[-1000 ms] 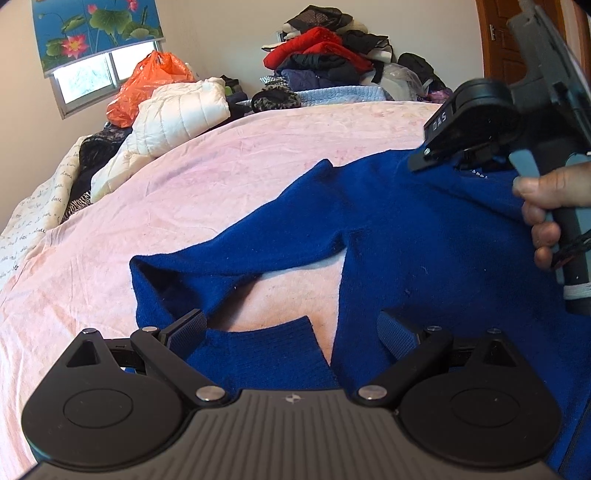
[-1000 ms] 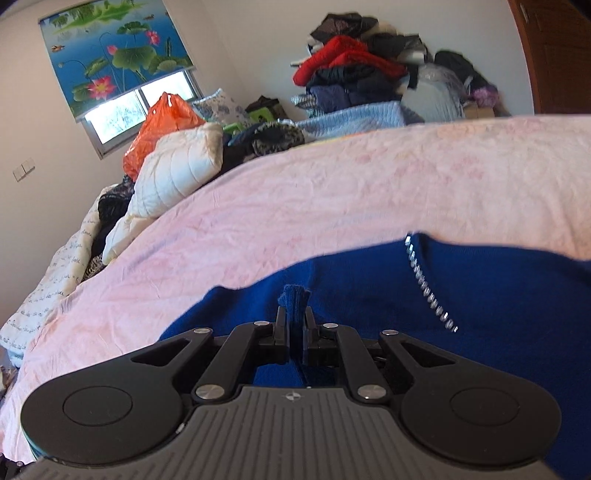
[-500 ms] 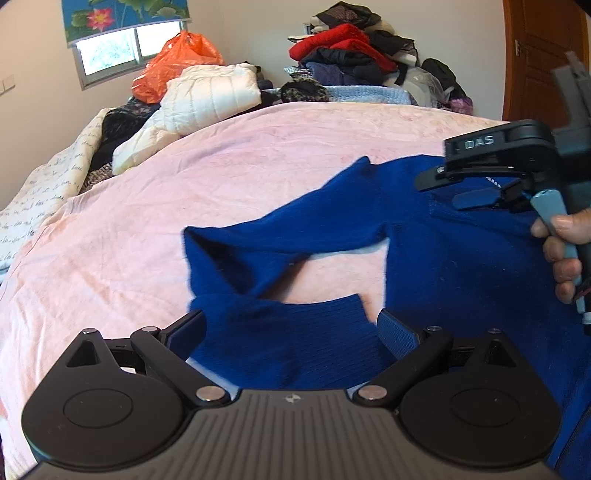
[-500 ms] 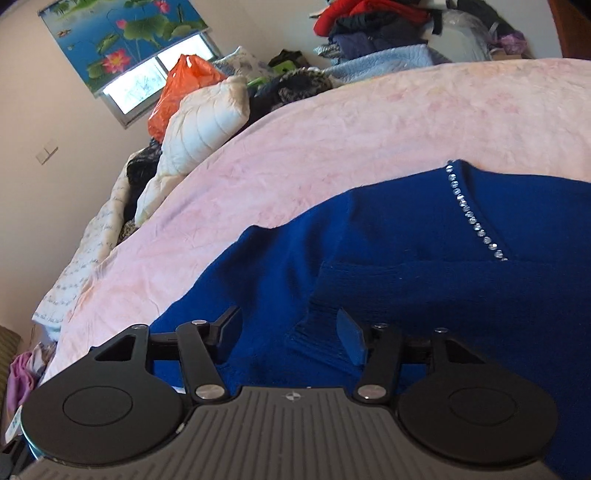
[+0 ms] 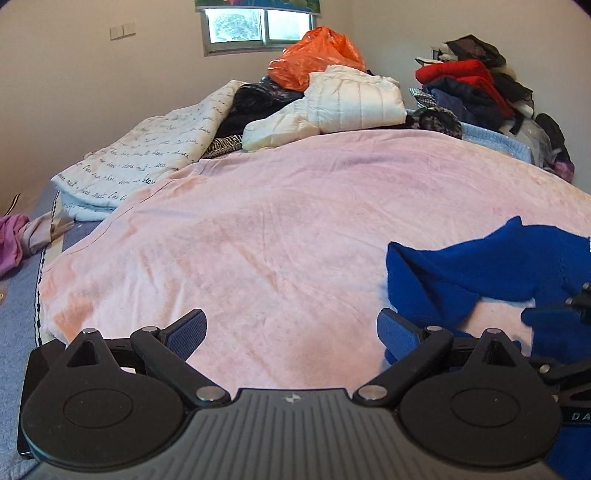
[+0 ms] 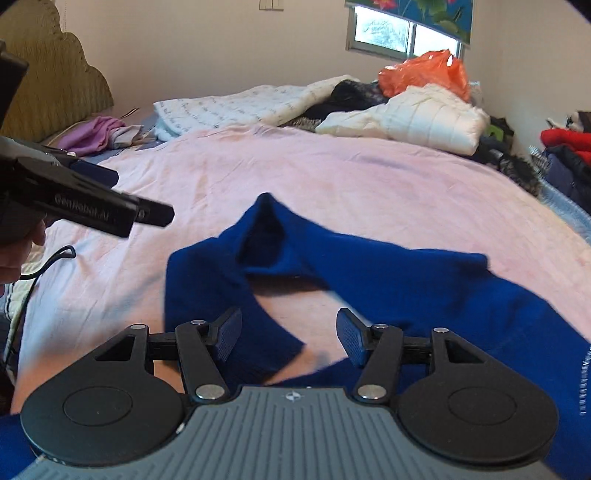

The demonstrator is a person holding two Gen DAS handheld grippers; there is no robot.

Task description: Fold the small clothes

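Blue knitted sweater [image 6: 388, 273]: soft, limp; take the sleeve cuff [image 6: 273, 347]. Left gripper [image 5: 291, 332] and right gripper [image 6: 288, 336] both released, empty.

Sweater [image 6: 369, 273] on blanket [image 6: 332, 184], clothes pile [image 5: 476, 88] behind.

Bed [image 5: 277, 229] under a pink blanket, wide and lightly creased. Far side — white quilt [image 5: 351, 99], orange plastic bag [image 5: 314, 55], script-printed duvet [image 5: 147, 155]. Window [image 5: 258, 27] in the pale back wall gives daylight; lotus-print blind [image 6: 417, 9] above. Clothes heap [image 5: 476, 85] in the right corner. Yellow headboard [image 6: 48, 88] on the left.
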